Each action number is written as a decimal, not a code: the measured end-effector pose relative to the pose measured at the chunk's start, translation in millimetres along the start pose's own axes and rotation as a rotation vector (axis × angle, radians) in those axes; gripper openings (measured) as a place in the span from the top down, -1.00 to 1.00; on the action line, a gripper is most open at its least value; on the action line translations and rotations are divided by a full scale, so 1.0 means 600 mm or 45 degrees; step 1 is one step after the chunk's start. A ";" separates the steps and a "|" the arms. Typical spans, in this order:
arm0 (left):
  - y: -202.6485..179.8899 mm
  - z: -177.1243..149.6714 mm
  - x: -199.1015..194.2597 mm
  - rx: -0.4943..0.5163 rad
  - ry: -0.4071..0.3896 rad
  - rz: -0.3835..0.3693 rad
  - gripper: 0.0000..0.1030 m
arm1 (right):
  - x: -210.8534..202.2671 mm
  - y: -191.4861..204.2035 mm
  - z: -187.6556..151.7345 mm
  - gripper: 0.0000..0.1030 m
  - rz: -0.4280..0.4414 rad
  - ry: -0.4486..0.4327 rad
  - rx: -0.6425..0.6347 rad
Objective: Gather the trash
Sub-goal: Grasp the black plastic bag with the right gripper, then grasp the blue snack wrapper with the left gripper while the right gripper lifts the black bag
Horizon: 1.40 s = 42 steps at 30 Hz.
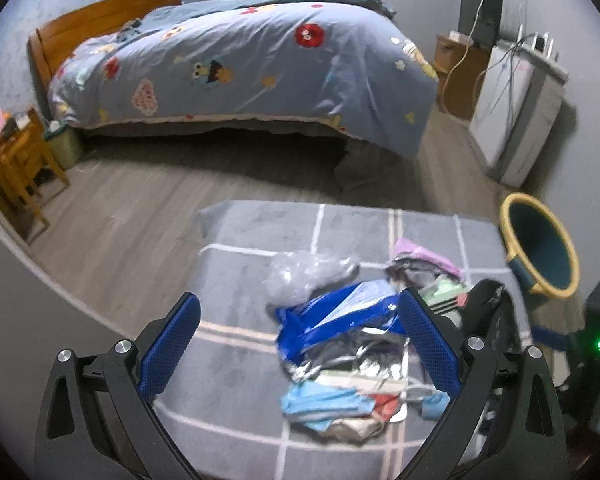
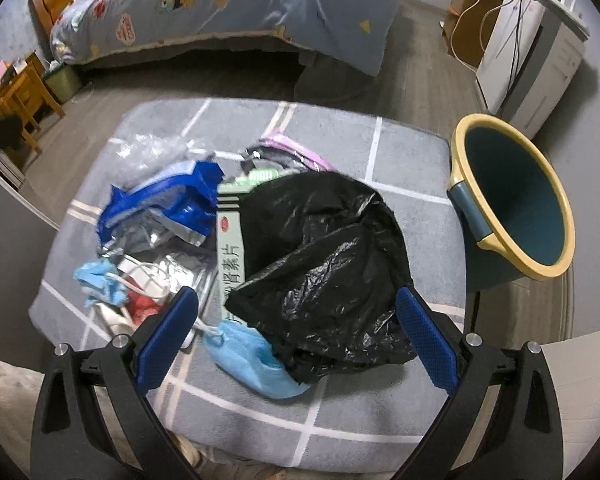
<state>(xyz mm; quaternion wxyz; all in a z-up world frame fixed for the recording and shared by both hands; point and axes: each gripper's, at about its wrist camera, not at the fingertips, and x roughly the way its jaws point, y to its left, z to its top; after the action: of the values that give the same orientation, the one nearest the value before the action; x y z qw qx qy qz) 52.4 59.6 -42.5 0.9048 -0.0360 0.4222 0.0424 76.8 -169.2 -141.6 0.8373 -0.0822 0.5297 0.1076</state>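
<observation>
The trash lies heaped in the middle of a grey surface (image 2: 400, 152) crossed by pale lines: a crumpled black plastic bag (image 2: 324, 264) sits on the right of the heap, partly covering a pale green box (image 2: 230, 248) printed with dark characters, and a light blue face mask (image 2: 252, 356) pokes out from under the bag's near edge. To the left of the box lie a blue and silver foil wrapper (image 2: 164, 208), a second blue mask (image 2: 100, 280) with white cords, and something red (image 2: 142, 306) too blurred to identify. A clear plastic bag (image 2: 148, 152) sits at the far left of the heap, and a purple packet (image 2: 296, 152) at its far side. The right tongs (image 2: 298, 332) hover just above the near edge of the black bag, blue pads apart and holding nothing. The left tongs (image 1: 300, 340) hang over the left part of the heap, also spread wide and empty. A teal bin with a yellow rim (image 2: 512, 196) stands on the floor just beside the surface's right edge, mouth tilted toward the camera. Beyond lie a grey wooden floor (image 2: 420, 60) and a bed with a blue cartoon quilt (image 1: 244, 60).
</observation>
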 end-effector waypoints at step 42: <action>-0.141 -0.084 0.214 0.650 0.344 -0.019 -0.85 | -0.086 -0.156 0.125 0.87 0.224 -0.167 0.127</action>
<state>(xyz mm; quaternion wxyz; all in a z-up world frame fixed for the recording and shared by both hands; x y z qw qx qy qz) 105.3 -23.6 -170.4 0.8204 0.1845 0.5357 -0.0771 145.5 -245.3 -60.8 0.8606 0.0135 0.4835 0.1593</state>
